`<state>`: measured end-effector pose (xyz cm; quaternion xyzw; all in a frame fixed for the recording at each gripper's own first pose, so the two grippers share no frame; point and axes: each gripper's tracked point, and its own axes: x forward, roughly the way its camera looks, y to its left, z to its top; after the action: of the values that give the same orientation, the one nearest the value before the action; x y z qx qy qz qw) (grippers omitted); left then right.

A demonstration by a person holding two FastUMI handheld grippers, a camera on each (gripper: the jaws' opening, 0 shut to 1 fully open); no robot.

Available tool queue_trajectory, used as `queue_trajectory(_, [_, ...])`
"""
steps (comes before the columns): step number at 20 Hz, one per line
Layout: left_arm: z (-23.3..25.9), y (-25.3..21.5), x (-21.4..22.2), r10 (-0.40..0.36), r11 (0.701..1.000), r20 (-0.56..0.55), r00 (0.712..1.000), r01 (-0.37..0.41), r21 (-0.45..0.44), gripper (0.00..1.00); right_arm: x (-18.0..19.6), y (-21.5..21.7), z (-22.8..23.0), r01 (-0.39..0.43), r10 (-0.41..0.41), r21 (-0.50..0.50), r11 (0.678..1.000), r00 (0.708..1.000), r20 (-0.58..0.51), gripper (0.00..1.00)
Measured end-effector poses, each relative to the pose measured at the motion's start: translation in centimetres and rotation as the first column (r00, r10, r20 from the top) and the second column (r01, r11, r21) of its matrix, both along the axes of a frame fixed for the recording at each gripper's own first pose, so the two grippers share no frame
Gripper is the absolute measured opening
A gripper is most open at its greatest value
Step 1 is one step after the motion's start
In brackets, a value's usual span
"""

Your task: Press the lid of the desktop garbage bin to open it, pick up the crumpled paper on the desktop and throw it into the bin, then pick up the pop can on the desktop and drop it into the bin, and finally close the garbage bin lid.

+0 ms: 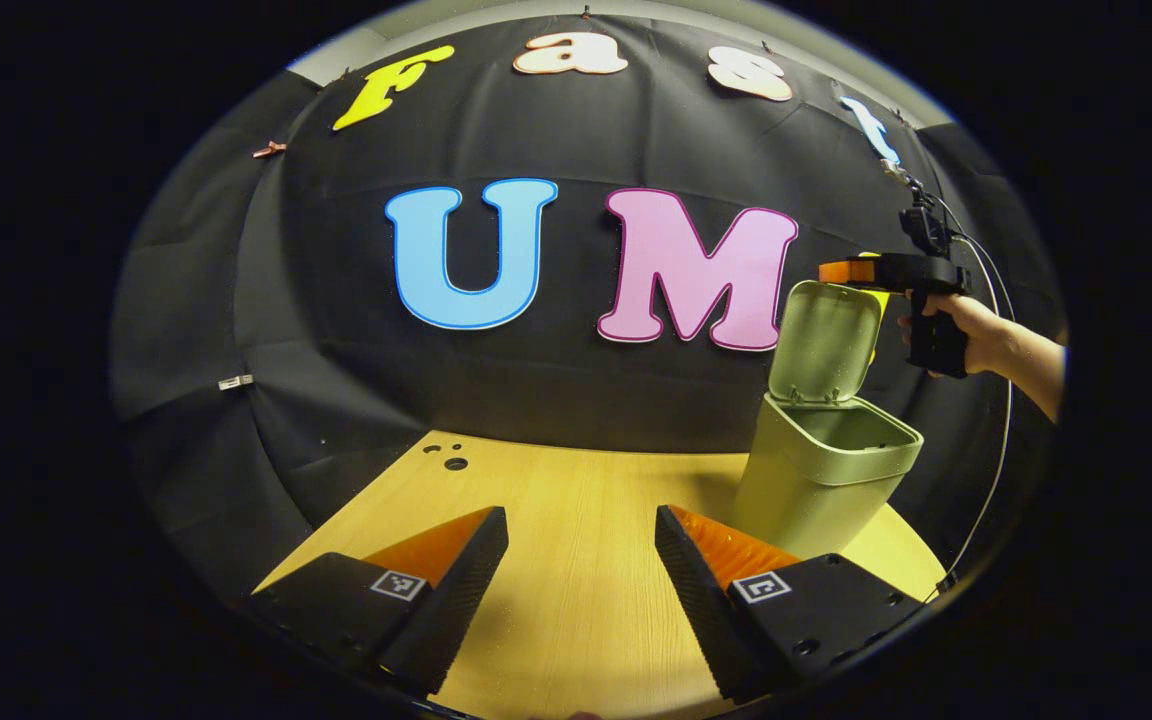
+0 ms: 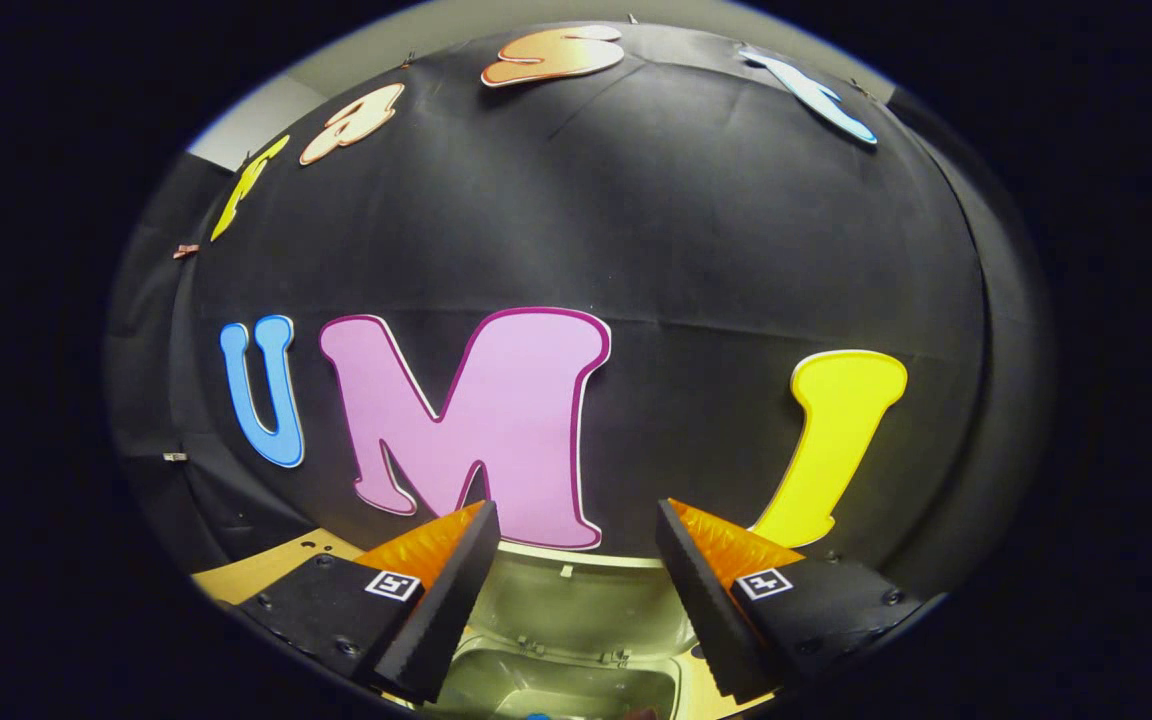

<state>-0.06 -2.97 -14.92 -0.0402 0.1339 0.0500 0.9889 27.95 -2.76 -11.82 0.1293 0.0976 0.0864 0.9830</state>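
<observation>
Bin open on the tabletop, both grippers empty with fingers spread.

Left gripper view: the left gripper sits at the bottom of the frame, fingers apart over bare wooden tabletop and holding nothing. At right stands the green garbage bin, its lid raised upright. Above and behind the lid, at the right edge, a hand holds the right gripper.

Right gripper view: the right gripper is at the bottom, fingers spread and empty, above the open garbage bin, with the lid between them.
</observation>
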Motion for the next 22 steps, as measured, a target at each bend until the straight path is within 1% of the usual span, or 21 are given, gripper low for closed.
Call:
queue_trajectory(5, [-0.1,-0.3,0.3,-0.034,0.999,0.003,0.999,0.034,0.005,0.95,-3.2,0.2,-0.3,-0.019,0.020,0.037,0.999,1.000,-0.021,0.98])
queue_trajectory(12, [-0.1,-0.7,0.9,-0.067,0.998,0.014,0.998,0.067,0.001,0.95,-7.2,0.7,-1.5,-0.058,0.059,0.034,0.998,0.997,-0.058,0.98])
queue_trajectory(22, [-0.4,-1.8,1.8,-0.105,0.995,0.013,0.994,0.104,0.003,0.95,-10.5,1.3,-4.9,-0.092,0.094,0.019,0.996,0.986,-0.136,0.98])
